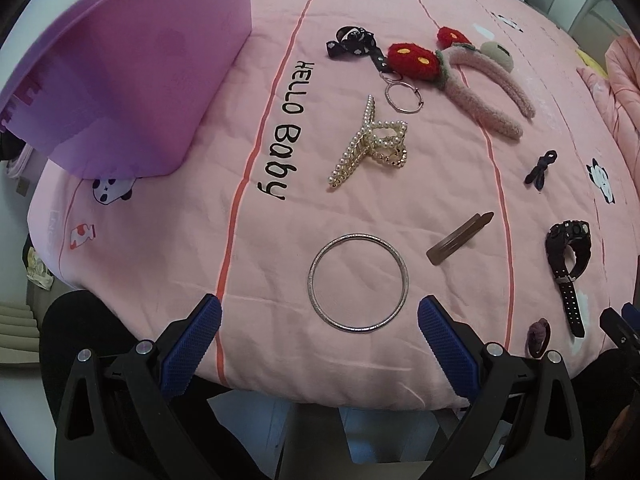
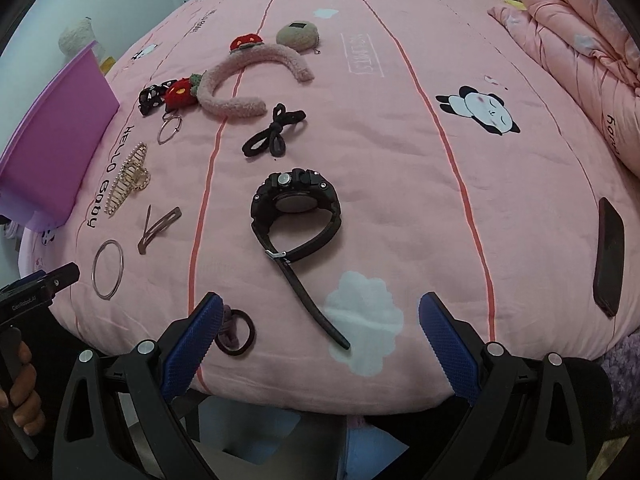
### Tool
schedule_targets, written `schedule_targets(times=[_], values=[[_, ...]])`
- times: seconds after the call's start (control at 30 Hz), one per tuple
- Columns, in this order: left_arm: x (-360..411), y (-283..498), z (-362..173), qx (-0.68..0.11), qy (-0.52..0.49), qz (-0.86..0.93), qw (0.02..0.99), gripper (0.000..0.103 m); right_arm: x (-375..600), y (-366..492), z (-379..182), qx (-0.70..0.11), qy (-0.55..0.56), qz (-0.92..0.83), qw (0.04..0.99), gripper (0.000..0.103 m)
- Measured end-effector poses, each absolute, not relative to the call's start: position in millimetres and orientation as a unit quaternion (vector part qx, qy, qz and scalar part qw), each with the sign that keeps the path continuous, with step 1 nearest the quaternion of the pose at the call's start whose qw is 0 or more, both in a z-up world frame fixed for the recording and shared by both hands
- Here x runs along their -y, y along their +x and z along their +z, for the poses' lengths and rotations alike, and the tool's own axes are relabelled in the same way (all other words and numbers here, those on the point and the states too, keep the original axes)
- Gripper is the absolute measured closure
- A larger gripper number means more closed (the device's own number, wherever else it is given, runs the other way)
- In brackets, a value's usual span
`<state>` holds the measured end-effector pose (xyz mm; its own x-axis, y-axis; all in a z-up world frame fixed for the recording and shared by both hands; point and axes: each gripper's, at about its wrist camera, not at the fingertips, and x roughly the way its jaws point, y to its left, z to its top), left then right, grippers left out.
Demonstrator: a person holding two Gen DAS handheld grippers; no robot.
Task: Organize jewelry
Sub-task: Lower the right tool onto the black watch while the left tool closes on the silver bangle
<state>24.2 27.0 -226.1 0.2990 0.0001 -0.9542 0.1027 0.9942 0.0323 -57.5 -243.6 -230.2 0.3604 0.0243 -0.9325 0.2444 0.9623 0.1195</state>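
A silver bangle (image 1: 358, 282) lies on the pink bedspread just ahead of my open left gripper (image 1: 320, 344). Beyond it rest a pearl hair claw (image 1: 370, 145), a brown hair clip (image 1: 459, 238), a thin metal ring (image 1: 403, 97) and a pink fuzzy headband (image 1: 486, 92) with red flowers. A black watch (image 2: 295, 216) sits in front of my open right gripper (image 2: 320, 344), its strap end reaching between the fingers. A dark hair tie (image 2: 236, 332) touches the left fingertip (image 2: 200, 332). A black bow tie band (image 2: 274, 132) lies farther back.
A purple plastic bin (image 1: 132, 80) stands at the left on the bed. A dark phone (image 2: 609, 256) lies at the right edge. A folded pink quilt (image 2: 580, 32) is piled at the far right. A hand (image 2: 20, 396) holds the left gripper's handle at the bed's near edge.
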Motion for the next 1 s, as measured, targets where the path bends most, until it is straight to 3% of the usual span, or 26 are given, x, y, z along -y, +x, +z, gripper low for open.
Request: schedule_targets(times=[0.23,1.0], values=[[-21.9,31.2,-243.1,-0.596,0.037,-0.03,0.801,0.006,249.1,-31.7,-245.6,-0.556,0.149,-0.065,0.815,0.009],[-11.7,47.9,-290.3,-0.618,0.045,-0.022,0.785,0.006,242.7,17.1,-289.9,-0.587,0.1,-0.084,0.799,0.009]])
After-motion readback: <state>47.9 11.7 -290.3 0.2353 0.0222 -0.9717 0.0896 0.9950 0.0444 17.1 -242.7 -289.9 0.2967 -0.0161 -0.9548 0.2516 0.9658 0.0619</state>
